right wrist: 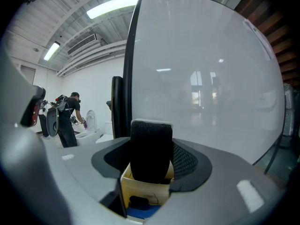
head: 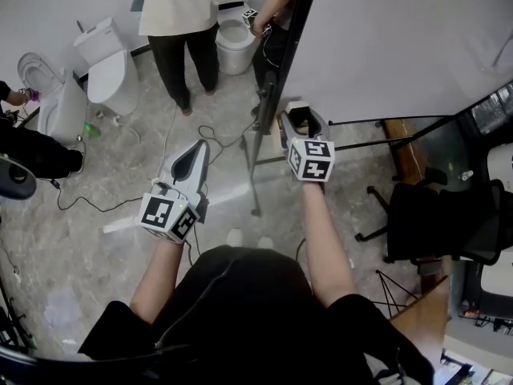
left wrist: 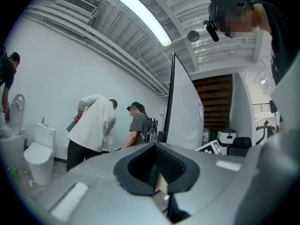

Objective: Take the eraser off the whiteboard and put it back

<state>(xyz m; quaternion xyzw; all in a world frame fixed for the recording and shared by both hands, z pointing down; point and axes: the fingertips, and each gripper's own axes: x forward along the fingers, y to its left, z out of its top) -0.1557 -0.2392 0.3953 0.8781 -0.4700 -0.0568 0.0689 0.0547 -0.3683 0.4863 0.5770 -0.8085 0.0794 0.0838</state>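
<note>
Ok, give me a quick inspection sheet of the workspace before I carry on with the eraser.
Surface: whiteboard, upright on a stand, no marks seen.
Job's things: eraser, off the board, held just in front of it.
Clutter: toilets and office chair on the floor.
Grippers: right tongs shut on the eraser; left tongs shut, empty.
Cables: black cable loose across the floor.
Surroundings: person in a white top standing beyond the board's edge.
</note>
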